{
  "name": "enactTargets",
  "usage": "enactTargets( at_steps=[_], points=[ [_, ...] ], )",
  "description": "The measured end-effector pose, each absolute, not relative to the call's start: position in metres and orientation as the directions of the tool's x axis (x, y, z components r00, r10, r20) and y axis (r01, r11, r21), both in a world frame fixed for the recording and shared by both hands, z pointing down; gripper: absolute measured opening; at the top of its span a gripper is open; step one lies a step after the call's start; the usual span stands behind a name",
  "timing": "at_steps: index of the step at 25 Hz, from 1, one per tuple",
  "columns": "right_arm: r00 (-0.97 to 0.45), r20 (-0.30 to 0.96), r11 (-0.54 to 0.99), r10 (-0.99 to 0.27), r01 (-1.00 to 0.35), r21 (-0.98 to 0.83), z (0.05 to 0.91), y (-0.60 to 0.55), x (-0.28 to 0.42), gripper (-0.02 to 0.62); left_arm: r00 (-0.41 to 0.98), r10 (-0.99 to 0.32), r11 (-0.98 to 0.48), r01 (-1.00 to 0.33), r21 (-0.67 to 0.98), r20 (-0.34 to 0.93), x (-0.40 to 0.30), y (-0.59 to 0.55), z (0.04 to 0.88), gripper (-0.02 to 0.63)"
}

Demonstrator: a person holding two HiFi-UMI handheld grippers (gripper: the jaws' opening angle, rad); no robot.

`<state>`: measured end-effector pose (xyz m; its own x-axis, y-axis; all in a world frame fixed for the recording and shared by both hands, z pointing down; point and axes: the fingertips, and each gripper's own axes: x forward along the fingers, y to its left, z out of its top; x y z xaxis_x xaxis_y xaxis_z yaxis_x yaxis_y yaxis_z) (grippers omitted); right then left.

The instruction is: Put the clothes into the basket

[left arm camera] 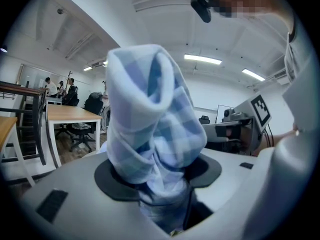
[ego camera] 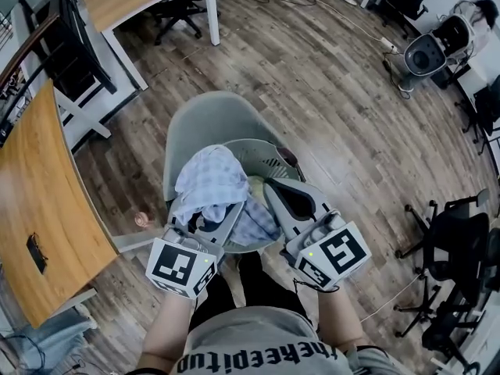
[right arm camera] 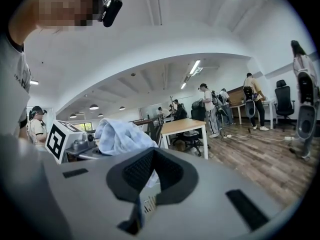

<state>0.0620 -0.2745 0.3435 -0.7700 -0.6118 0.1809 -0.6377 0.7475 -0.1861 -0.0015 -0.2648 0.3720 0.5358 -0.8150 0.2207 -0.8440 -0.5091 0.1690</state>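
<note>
The left gripper [ego camera: 209, 226] is clenching a bunched blue checked cloth [ego camera: 207, 180], which is hanging over the near-left rim of the basket [ego camera: 266, 151], so the opening lies just below and to the right. The right gripper [ego camera: 275, 189], jaws pressed together on nothing, is hovering over the near-right rim. The basket is sitting on a grey chair [ego camera: 203, 112], with wooden floor [ego camera: 312, 76] all round.

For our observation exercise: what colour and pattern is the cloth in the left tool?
Cloth: pale blue-and-white checks, clearest in the left gripper view.
</note>
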Motion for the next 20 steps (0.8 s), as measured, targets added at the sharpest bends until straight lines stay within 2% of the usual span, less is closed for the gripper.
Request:
enactTargets(
  at_steps=[20],
  points=[
    [-0.787, 0.252, 0.75, -0.563, -0.615, -0.244, 0.391, -0.281, 0.054, 0.011, 0.51, -0.791, -0.466, -0.86, 0.207, 0.339, -0.006, -0.264, 0.433, 0.249]
  ],
)
